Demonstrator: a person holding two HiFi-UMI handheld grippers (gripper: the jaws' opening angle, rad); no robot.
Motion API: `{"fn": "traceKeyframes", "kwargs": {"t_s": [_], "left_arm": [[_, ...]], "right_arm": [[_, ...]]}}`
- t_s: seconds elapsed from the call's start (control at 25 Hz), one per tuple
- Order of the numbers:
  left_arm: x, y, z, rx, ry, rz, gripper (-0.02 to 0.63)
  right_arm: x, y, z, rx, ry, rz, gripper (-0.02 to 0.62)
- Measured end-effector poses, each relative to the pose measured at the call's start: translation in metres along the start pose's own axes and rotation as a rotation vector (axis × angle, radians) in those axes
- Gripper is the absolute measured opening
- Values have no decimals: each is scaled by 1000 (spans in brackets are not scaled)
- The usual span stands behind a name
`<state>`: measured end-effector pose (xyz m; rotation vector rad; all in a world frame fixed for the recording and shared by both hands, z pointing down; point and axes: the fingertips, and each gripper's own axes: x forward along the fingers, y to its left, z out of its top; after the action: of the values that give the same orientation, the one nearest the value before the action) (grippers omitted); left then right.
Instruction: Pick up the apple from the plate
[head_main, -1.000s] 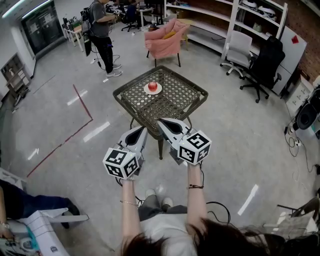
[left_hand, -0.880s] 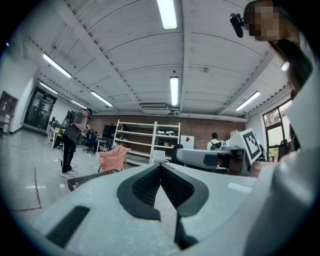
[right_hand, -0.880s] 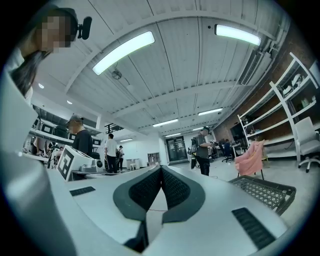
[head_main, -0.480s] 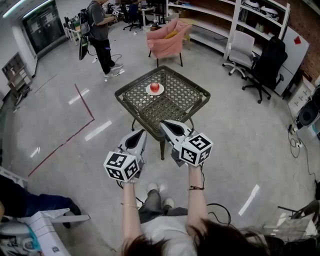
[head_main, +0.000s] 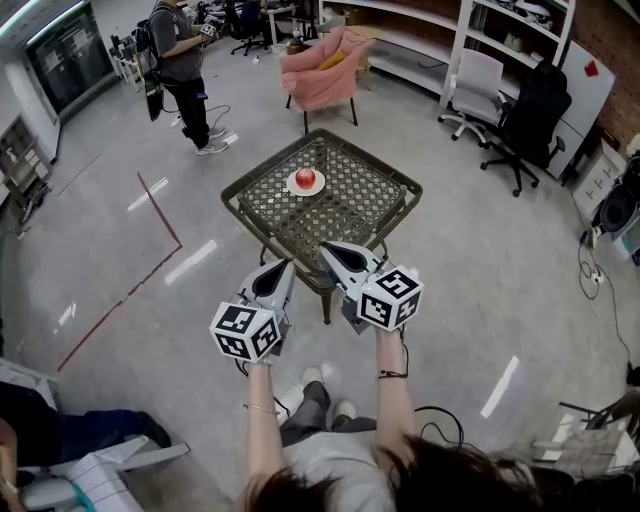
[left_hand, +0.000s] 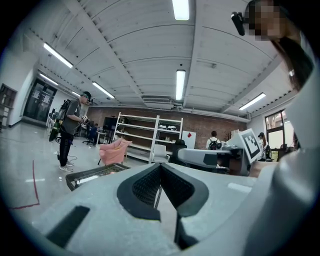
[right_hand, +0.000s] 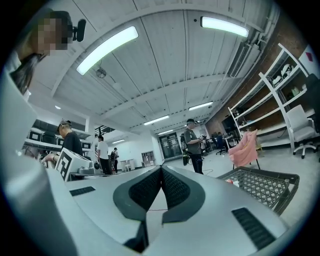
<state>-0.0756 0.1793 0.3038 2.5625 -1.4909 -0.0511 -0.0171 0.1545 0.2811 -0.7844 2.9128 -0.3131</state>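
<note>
The apple (head_main: 306, 178) is red, on a white plate (head_main: 293, 185). The desk (head_main: 345, 205) is dark olive-brown metal, its top an open lattice weave. The left tool (head_main: 287, 263) and the right tool (head_main: 322, 246) have pale grey shells with black ribbed pads (left_hand: 146, 186). Each carries a cube (head_main: 245, 331) of black-and-white square markers. The floor (head_main: 480, 270) is glossy grey, with a thin red line (head_main: 160, 205) at nine o'clock of the desk. A pink armchair (head_main: 320, 70) stands at twelve o'clock. At two o'clock are a white office chair (head_main: 480, 80) and a black office chair (head_main: 528, 110).

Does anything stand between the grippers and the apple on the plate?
Nothing visible. The apple sits on its plate; only bare lattice table lies between it and the left gripper and right gripper.
</note>
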Motion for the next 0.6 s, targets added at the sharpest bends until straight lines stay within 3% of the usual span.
{"fn": "traceKeyframes", "kwargs": {"t_s": [0.6], "left_arm": [[74, 80, 14, -3, 24, -76, 11]], "right_arm": [[75, -66, 0, -5, 19, -71, 9]]}}
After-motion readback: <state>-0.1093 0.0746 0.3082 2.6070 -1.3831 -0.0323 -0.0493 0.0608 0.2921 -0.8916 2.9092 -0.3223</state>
